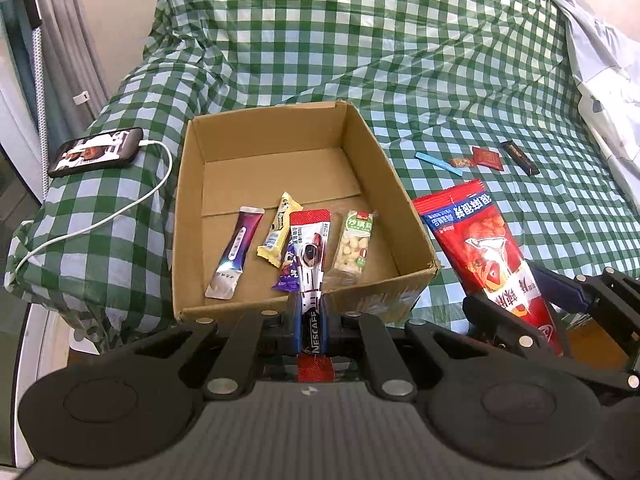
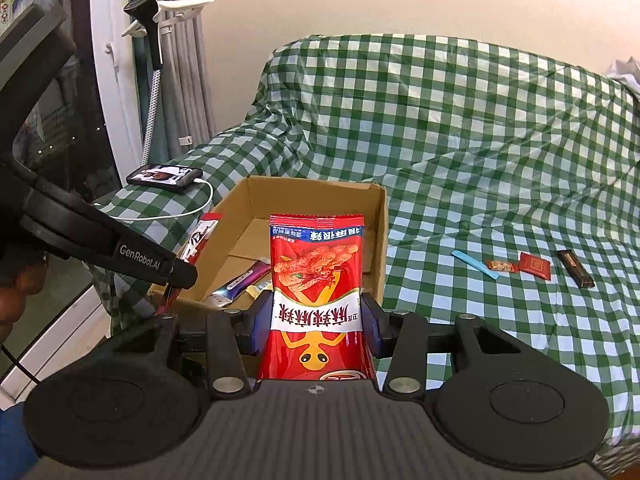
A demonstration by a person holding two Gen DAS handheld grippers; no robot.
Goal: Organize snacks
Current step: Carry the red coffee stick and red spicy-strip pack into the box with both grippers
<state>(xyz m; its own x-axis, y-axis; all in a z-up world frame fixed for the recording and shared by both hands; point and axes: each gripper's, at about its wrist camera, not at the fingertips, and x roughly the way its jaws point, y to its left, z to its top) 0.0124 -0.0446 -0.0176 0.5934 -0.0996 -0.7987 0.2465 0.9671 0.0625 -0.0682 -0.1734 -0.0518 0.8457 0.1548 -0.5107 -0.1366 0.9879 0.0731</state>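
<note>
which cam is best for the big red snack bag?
Right wrist: the big red snack bag faces the lens, centred, front print whole, clamped by the right hand-held gripper. Left wrist shows the bag obliquely at the right, its lower end hidden by gripper parts.

Your matte-black plastic left gripper (image 1: 311, 320) carries blue finger pads (image 1: 296, 326) and silver pivot screws. Your identical black right gripper (image 2: 316, 320) matches it. White "GenRobot.AI" lettering marks one arm.

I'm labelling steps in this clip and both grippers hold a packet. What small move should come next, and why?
Probably lower the left gripper a little over the cardboard box and open it. It is clamped on the Nescafe stick, which already hangs above the packets inside. The right gripper holds the red snack bag beside the box; that can follow.
</note>
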